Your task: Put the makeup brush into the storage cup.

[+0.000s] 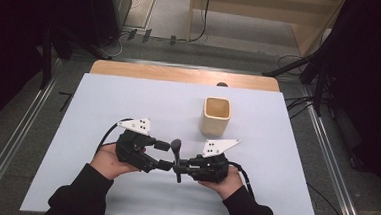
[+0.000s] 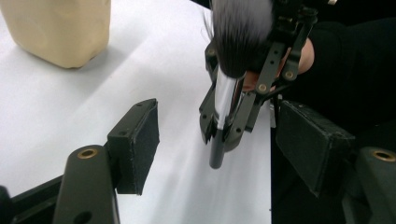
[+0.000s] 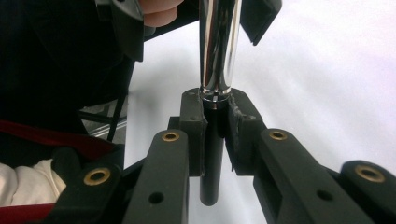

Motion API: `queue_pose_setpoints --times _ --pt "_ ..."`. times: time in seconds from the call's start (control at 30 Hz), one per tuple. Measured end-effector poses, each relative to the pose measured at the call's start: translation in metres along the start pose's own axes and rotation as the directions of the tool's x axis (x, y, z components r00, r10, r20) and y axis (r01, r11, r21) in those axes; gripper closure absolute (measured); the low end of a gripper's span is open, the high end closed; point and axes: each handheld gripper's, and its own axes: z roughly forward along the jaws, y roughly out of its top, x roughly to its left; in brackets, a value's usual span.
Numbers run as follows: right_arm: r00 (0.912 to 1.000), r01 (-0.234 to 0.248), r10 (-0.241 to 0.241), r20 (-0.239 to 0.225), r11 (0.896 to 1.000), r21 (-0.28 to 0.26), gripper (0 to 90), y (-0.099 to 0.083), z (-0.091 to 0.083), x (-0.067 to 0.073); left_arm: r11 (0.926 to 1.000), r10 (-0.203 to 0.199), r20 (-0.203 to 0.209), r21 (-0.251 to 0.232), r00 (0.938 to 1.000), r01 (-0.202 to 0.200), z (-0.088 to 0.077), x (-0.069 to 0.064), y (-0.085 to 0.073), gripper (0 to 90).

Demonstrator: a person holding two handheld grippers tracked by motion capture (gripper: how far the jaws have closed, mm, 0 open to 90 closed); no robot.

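Note:
A makeup brush [image 1: 176,155] with dark bristles [image 2: 240,32], a chrome ferrule [image 3: 219,46] and a black handle stands above the white sheet [image 1: 128,103]. My right gripper [image 1: 181,165] is shut on its black handle just below the ferrule; the right gripper view shows both pads [image 3: 194,126] pressing on it. My left gripper [image 1: 165,155] faces it from the left with its jaws wide open. In the left gripper view the brush [image 2: 224,100] stands between the left pads [image 2: 140,140] with a gap on each side.
A beige square cup [image 1: 216,116] stands upright and empty behind the right gripper, and appears at the upper left in the left gripper view [image 2: 60,28]. The wooden table edge [image 1: 180,75] runs along the back. Cables trail from both grippers.

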Motion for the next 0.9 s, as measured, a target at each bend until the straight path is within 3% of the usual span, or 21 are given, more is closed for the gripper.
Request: queue_pose_setpoints --times 0.57,0.73,0.9 --pt "0.9980 0.006 -0.005 0.063 1.000 -0.019 79.3 0.000 -0.011 -0.005 0.9993 0.027 -0.107 0.030 0.9939 -0.024 -0.007 0.001 -0.012 27.7" --pt "0.9976 0.000 0.002 0.069 1.000 -0.029 79.3 0.001 -0.014 -0.006 0.9995 0.013 -0.153 0.032 0.9881 -0.008 -0.008 0.003 -0.016 27.1" --pt "0.9967 0.004 -0.002 0.082 1.000 -0.028 79.4 0.001 -0.016 -0.007 0.9985 0.038 -0.204 0.046 0.9783 -0.029 -0.009 0.003 -0.021 27.0"
